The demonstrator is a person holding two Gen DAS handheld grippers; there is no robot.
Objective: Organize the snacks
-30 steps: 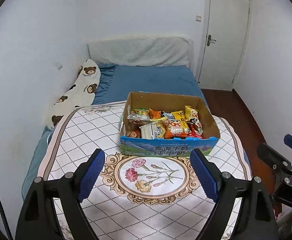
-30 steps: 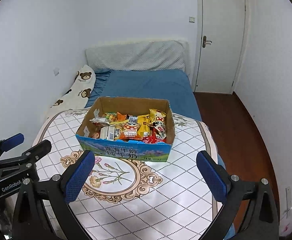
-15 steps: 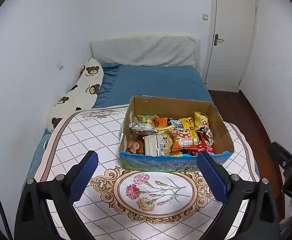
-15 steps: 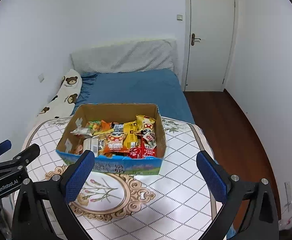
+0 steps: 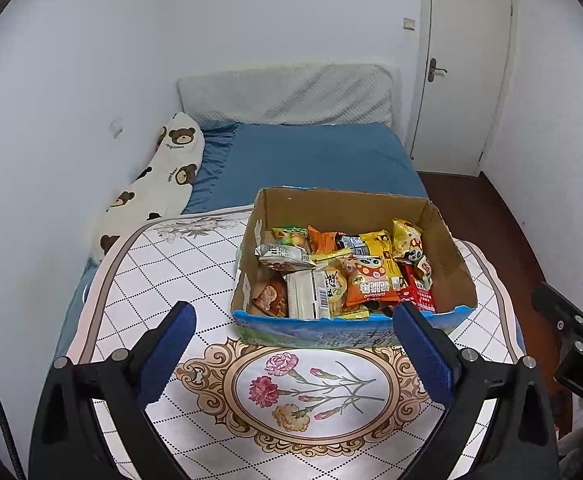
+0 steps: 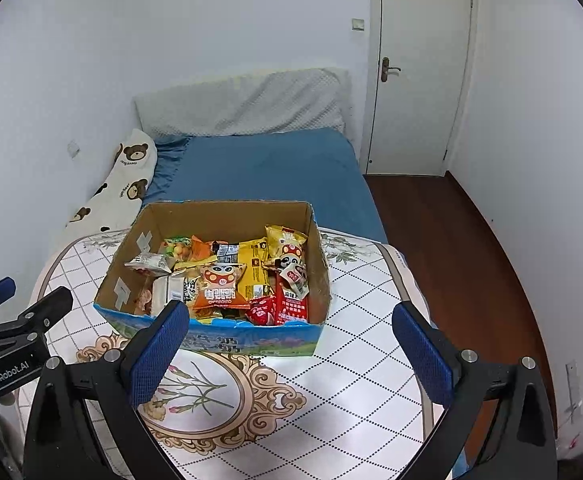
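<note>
Both your tongs stand wide and hold nothing. Your left gripper point(image 5: 291, 344) fills the bottom of the left wrist view, its blue pads point(image 5: 167, 354) spread to either side of the cardboard box point(image 5: 447, 252), which sits just right of frame centre. Your right gripper point(image 6: 289, 346) fills the bottom of the right wrist view in the same way, with the box point(image 6: 227, 216) a little left of centre there.

The snack packets point(image 5: 347, 272) all lie inside the box in a loose heap, overlapping one another: an orange packet with a cartoon face point(image 5: 371, 284) near the front, a pale barcoded pack point(image 5: 309, 294) to its left, red sachets point(image 5: 419, 292) to its right, and yellow bags point(image 5: 407, 236) toward the back. None shows on the floral tablecloth point(image 5: 151, 264) around the box.

That fits two readings: snacks gathered into the box and the job near its close, or a jumble waiting to be sorted out of it. The pictures do not settle which.

Judged from the pose, you are in a hover over the box with neither tong committed. If a packet is your next target, the front wall of the box stands between your pads and the heap, so you would need to come in over it. The foil wrappers look slippery and crushable; pinch a flat edge rather than the puffed middle.
</note>
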